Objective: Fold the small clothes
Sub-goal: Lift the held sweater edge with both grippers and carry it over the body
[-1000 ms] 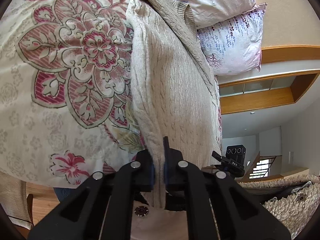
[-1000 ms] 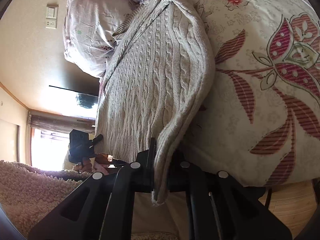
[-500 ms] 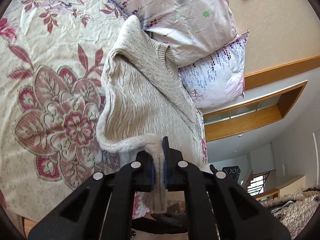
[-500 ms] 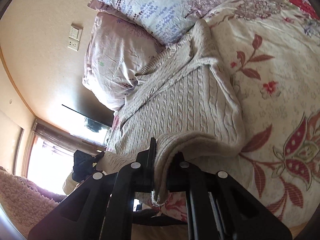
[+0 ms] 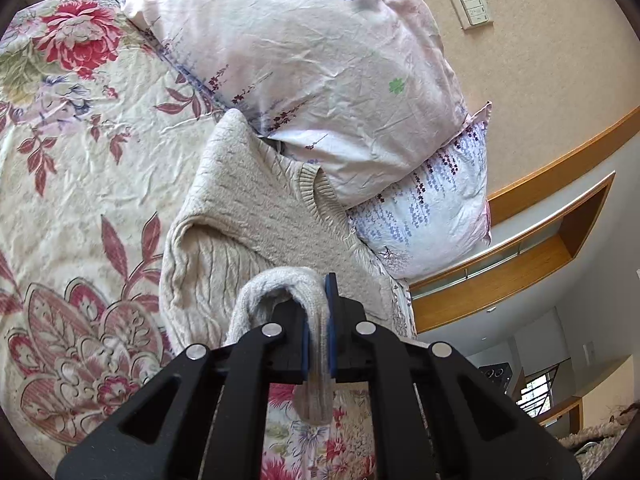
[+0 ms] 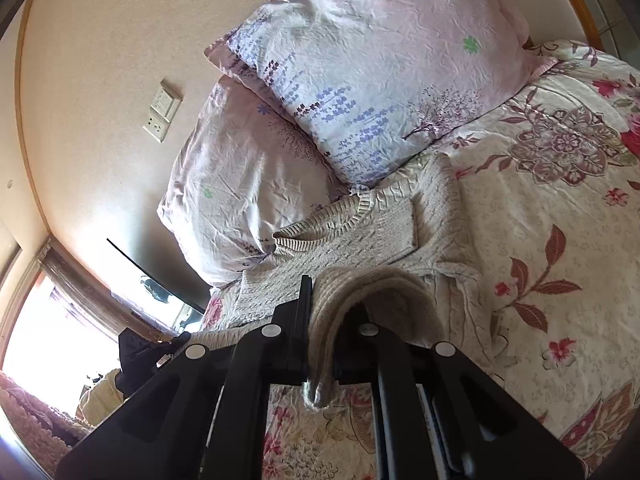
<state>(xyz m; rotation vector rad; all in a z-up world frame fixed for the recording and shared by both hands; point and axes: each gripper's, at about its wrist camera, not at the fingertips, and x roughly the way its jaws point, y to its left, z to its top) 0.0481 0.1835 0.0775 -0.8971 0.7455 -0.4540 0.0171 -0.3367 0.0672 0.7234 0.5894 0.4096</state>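
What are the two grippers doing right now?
Left gripper: shut on the sweater hem.
Right gripper: shut on the sweater hem too.

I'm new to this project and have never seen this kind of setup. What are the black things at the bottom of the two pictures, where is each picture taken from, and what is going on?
No robot here: a person holds a two-finger claw in each hand, and a fisheye camera on each one looks forward along its fingers. One picture comes from the left claw, the other from the right claw. The black bars at the bottom are the claws' own fingers. Below lies a bed with a floral bedspread, and two pillows lean at the wall. A beige cable-knit sweater lies on the bedspread, its neckline toward the pillows. Each claw is shut on an edge of the sweater, raised above the rest of it, seemingly for a fold.
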